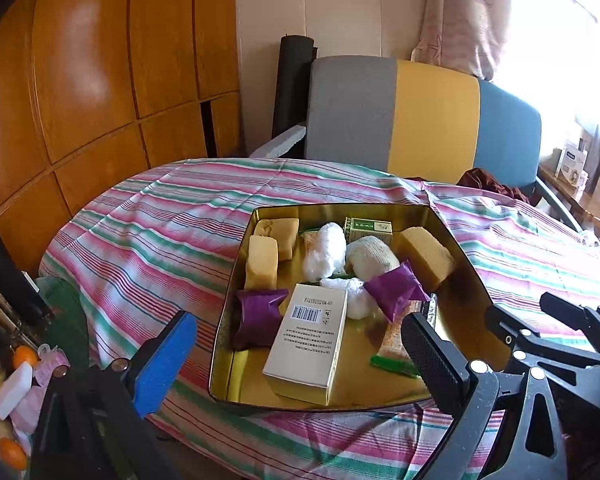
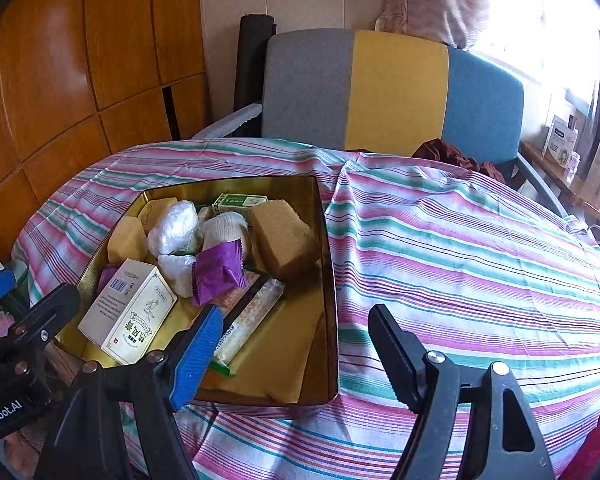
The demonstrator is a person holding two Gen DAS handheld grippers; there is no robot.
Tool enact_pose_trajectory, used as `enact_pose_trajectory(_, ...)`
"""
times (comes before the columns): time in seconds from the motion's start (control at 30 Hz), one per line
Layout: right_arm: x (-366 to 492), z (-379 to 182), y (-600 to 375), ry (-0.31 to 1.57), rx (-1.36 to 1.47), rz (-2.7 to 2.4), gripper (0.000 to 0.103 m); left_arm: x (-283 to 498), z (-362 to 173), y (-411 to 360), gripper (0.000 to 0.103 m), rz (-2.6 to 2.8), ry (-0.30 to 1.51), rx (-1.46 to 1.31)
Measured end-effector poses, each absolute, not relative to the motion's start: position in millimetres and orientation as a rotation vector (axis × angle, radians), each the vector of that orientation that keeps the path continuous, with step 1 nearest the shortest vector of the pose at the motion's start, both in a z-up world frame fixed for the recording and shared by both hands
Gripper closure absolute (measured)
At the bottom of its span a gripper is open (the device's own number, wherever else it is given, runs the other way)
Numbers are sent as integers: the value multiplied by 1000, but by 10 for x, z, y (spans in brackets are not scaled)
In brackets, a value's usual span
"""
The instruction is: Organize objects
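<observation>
On a table w/ a pink-green striped cloth [image 1: 148, 220] sits an open gold tin [image 1: 452, 224], holding a white box [image 1: 308, 344] w/ barcode, two purple packets [image 1: 256, 316], yellow sponge blocks [image 1: 428, 256], white wrapped bundles [image 1: 326, 248] & a small green box [image 1: 368, 230]. Left gripper [image 1: 300, 356] hovers over the tin's near edge, jaws spread wide, nothing between them. Right gripper [image 2: 296, 348] hangs at the tin's right wall, jaws partly apart, gripping nothing. Behind: grey-yellow-blue chair [image 1: 420, 116], wood panels [image 1: 100, 60].
</observation>
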State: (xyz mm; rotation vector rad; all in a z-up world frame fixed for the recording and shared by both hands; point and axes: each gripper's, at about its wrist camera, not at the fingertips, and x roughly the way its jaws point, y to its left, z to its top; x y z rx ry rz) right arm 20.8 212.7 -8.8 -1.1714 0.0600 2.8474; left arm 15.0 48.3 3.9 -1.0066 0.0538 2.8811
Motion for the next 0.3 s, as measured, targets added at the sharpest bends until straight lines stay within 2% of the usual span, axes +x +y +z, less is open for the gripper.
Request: enact_pose_trajectory(0.3,179,-106,2033,37,-1193,2862,26,125,45,441,0,2895,45,-1008)
